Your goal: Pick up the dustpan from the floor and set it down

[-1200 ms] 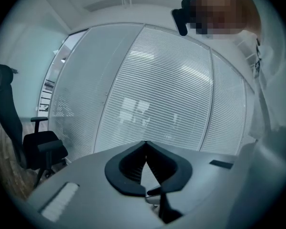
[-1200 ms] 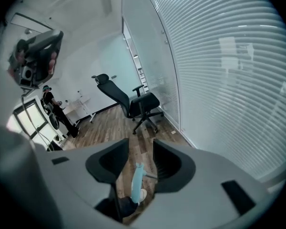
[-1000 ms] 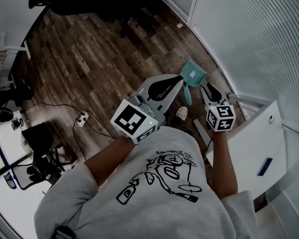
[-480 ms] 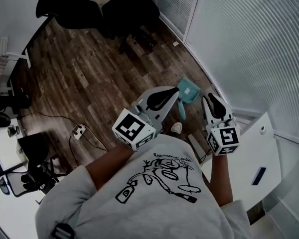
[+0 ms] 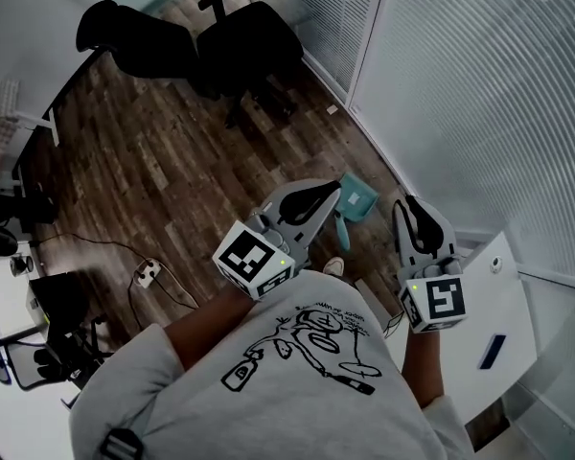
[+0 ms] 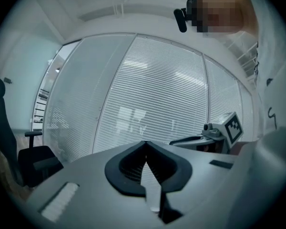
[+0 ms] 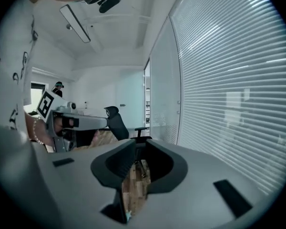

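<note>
Dustpan (image 5: 356,199) at floor's edge by glass wall, outside both jaws, left gripper (image 5: 332,192) jaws together, right gripper (image 5: 409,207) jaws narrow, closing, empty, both held forward above floor.

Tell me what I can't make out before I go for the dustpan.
Head view, dustpan: its left edge sits behind the left gripper, and it is too small to see inside. It is absent from both gripper views.
Head view, floor at the person's feet: hidden by the torso.
Head view, dark gear: unlit, cut off by the left edge.
</note>
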The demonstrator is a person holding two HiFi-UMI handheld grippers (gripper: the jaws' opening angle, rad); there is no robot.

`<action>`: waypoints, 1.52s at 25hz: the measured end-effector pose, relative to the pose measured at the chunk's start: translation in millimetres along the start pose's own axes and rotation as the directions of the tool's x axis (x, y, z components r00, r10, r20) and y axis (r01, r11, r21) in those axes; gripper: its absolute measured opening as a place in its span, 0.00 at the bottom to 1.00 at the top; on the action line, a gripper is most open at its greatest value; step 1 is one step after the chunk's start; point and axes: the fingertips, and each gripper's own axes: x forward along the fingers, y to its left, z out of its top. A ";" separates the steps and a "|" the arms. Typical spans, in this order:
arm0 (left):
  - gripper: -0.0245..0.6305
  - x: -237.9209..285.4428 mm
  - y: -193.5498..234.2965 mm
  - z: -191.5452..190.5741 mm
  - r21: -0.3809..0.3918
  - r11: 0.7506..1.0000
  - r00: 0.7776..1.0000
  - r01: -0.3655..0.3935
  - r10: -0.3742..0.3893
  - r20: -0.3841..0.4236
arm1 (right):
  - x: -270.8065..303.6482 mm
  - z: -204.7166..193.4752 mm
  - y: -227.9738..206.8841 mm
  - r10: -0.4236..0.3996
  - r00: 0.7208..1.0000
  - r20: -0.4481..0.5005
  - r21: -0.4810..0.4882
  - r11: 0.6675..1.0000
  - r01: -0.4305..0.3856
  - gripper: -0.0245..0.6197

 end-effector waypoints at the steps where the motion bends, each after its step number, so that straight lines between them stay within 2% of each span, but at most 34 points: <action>1: 0.04 0.1 0.3 3.1 -0.003 1.000 1.000 0.001 -0.001 0.005 | -1.5 6.0 0.0 -0.003 1.000 0.008 0.001 1.000 0.003 0.12; 12: 0.04 -2.0 -13.1 29.2 0.012 1.000 0.999 0.025 -0.026 0.029 | -28.6 49.1 4.6 -0.027 0.998 0.065 -0.019 0.999 0.028 0.11; 26: 0.04 2.7 -22.1 42.0 0.031 0.999 0.998 0.042 -0.043 0.039 | -37.6 57.8 9.0 0.001 0.995 0.100 0.001 1.000 -0.001 0.09; 38: 0.04 2.4 -23.1 41.1 0.029 0.999 0.999 0.041 -0.042 0.032 | -37.7 59.8 4.9 -0.013 0.996 0.092 -0.022 1.000 0.015 0.09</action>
